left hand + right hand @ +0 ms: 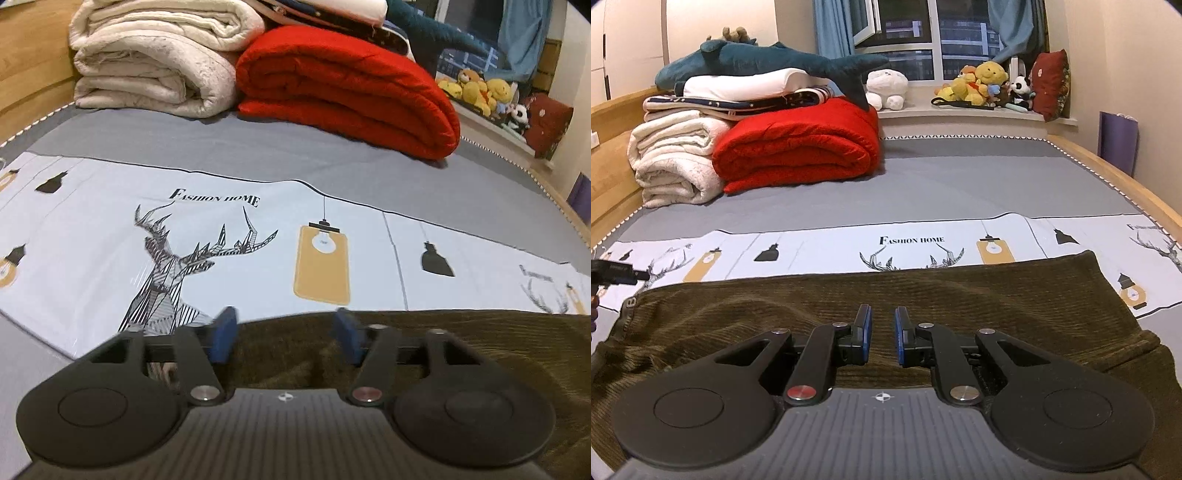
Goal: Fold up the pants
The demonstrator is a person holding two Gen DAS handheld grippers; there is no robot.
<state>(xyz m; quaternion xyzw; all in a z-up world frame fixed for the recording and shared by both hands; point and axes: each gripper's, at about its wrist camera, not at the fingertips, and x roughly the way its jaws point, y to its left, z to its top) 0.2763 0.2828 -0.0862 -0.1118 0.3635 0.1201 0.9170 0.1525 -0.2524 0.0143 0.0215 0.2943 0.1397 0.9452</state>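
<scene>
Left wrist view: left gripper (284, 332), jaws spread wide and empty, above the near left edge of the olive corduroy pants (461, 350) on the bed (258, 147).

Right wrist view: right gripper (883, 332), jaws nearly closed with a narrow gap, nothing visibly pinched, over the pants' middle. Advice: seat each corner fully before closing; lift both edges evenly.
</scene>
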